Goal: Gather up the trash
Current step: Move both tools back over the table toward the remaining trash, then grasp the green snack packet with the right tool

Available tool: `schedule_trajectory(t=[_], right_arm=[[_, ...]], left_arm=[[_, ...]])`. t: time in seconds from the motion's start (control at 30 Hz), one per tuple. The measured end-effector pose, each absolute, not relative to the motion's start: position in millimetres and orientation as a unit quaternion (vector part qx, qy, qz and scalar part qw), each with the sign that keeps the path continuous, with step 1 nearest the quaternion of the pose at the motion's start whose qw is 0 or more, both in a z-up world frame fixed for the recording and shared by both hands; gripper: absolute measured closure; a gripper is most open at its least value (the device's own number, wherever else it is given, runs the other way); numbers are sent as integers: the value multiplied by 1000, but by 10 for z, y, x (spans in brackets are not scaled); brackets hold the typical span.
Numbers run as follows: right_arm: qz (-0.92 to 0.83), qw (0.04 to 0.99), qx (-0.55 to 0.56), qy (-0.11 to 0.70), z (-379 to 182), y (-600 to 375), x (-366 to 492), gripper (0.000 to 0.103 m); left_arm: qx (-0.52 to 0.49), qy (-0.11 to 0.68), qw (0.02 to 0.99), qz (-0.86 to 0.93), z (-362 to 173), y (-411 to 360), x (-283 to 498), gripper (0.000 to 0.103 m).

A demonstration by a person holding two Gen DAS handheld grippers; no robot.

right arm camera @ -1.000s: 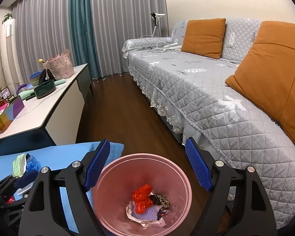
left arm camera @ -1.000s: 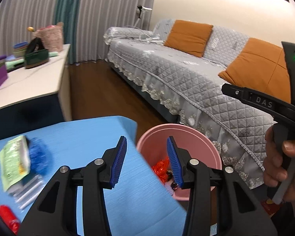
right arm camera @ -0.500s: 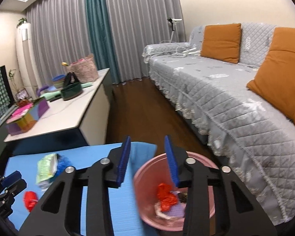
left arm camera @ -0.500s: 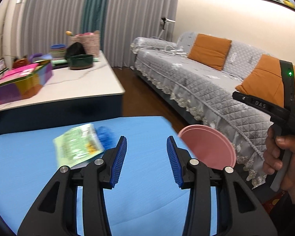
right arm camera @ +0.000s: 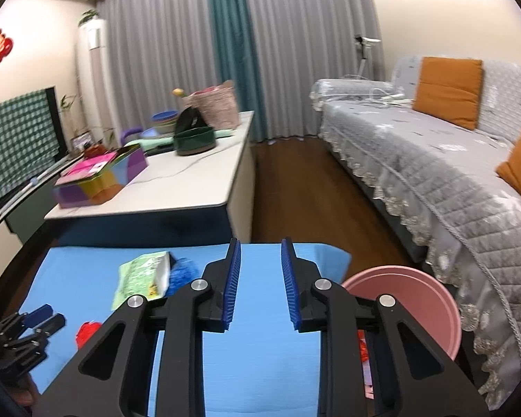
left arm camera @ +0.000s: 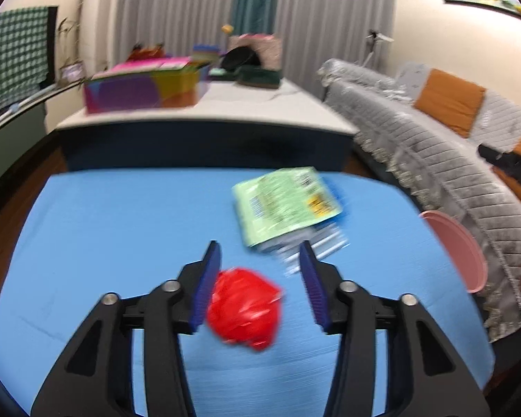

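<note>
Now the left gripper [left arm camera: 260, 279], jaws just widened, straddles the red wrapper [left arm camera: 244, 307] at the blue tabletop's [left arm camera: 104, 226] near edge: lower, then close. Right gripper [right arm camera: 260, 283] has just narrowed, empty, beside the pink bin [right arm camera: 430, 299].

Between your left claw's ribbed blue pads [left arm camera: 210, 285] lies glossy, crinkled red plastic [left arm camera: 244, 307] on matt blue cloth [left arm camera: 104, 229].
</note>
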State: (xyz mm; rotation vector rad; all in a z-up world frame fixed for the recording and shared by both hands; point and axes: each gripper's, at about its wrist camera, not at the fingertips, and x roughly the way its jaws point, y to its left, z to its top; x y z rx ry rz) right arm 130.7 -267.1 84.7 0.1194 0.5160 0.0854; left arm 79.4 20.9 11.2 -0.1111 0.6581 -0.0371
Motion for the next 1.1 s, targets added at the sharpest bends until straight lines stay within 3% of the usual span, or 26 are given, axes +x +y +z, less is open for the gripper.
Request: schedule_trajectory(t=[0.33,0.5,0.53,0.6,1.1], right_arm=[[92,955,29,282,653,-2006,1528,78],[112,946,17,303,477,-1755,1650,78],[116,945,16,306,452,-1724,1664,78],[123,942,12,313,385,-1648,1703,78],[167,920,-4,354,-85,-1270,2120,77]], left_arm=[[-69,408,910,-24,-408,270,1016,25],[-49,433,900,-12,-531,225,1080,25],[-57,435,899,-13,-536,254,1104,30],[-69,437,897,-15,-535,291,1141,31],[-95,412,905,36,-475,597,1300,33]])
